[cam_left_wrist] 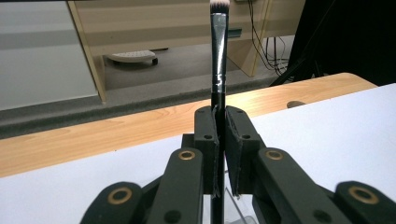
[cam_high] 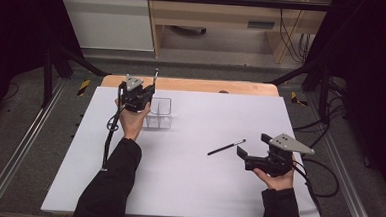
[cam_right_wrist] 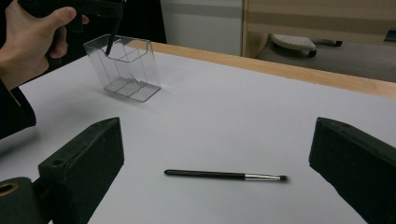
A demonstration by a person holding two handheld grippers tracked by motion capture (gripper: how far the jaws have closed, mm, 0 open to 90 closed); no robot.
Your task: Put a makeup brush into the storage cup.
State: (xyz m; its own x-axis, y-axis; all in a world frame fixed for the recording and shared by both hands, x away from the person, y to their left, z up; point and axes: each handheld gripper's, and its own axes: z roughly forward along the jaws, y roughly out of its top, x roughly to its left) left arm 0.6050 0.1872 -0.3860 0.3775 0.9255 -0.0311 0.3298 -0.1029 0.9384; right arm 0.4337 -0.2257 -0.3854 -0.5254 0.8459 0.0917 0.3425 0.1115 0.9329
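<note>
My left gripper (cam_high: 150,90) (cam_left_wrist: 222,135) is shut on a black makeup brush (cam_left_wrist: 218,56) (cam_high: 155,79), held upright with its pale bristles on top. The brush's lower end hangs just inside the top of a clear plastic divided holder (cam_high: 159,114) (cam_right_wrist: 122,65), at its left side. A second, thinner black brush (cam_high: 226,147) (cam_right_wrist: 224,175) lies flat on the white sheet. My right gripper (cam_high: 253,144) (cam_right_wrist: 215,140) stands open just right of that brush, its jaws wide apart on either side of the brush and nothing between them.
A white sheet (cam_high: 187,188) covers the table; a wooden edge (cam_high: 207,85) shows at the far side. Black frame posts and cables (cam_high: 325,120) stand beyond the right edge. A wooden desk (cam_high: 220,20) stands behind.
</note>
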